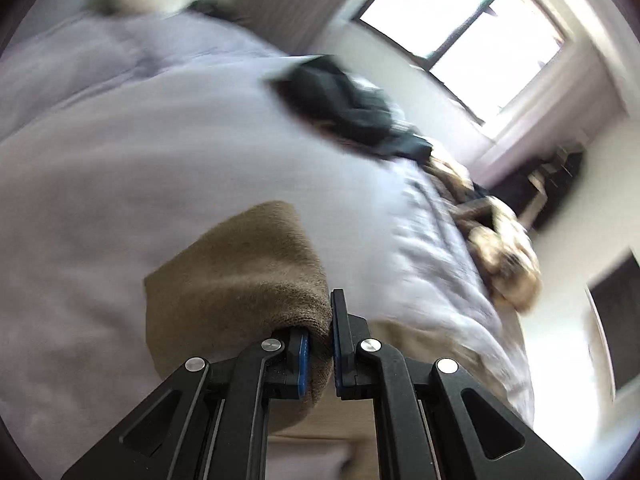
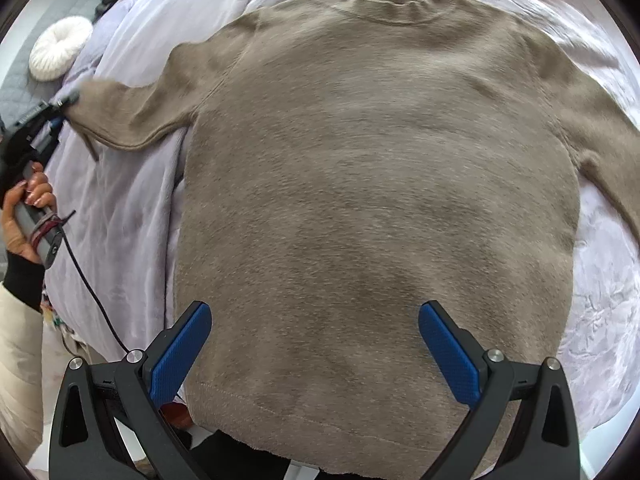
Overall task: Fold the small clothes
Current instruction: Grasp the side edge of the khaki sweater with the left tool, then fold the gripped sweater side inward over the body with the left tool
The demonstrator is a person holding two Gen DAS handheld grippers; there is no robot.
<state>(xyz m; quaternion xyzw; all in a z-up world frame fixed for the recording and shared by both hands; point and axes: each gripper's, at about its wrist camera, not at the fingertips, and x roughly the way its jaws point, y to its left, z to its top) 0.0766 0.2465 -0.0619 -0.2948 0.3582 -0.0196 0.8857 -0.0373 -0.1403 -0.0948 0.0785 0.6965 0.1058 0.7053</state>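
Sweater (image 2: 360, 200) lies flat, collar away; left gripper (image 1: 320, 344) pinches its cuff, right gripper (image 2: 316, 344) gapes.

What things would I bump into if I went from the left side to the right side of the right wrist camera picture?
Hand holding the left gripper → white round cushion → sweater sleeve → sweater → lilac bedspread.

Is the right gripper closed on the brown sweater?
No, the right gripper hovers with its jaws wide open over the brown sweater, pinching no fabric.
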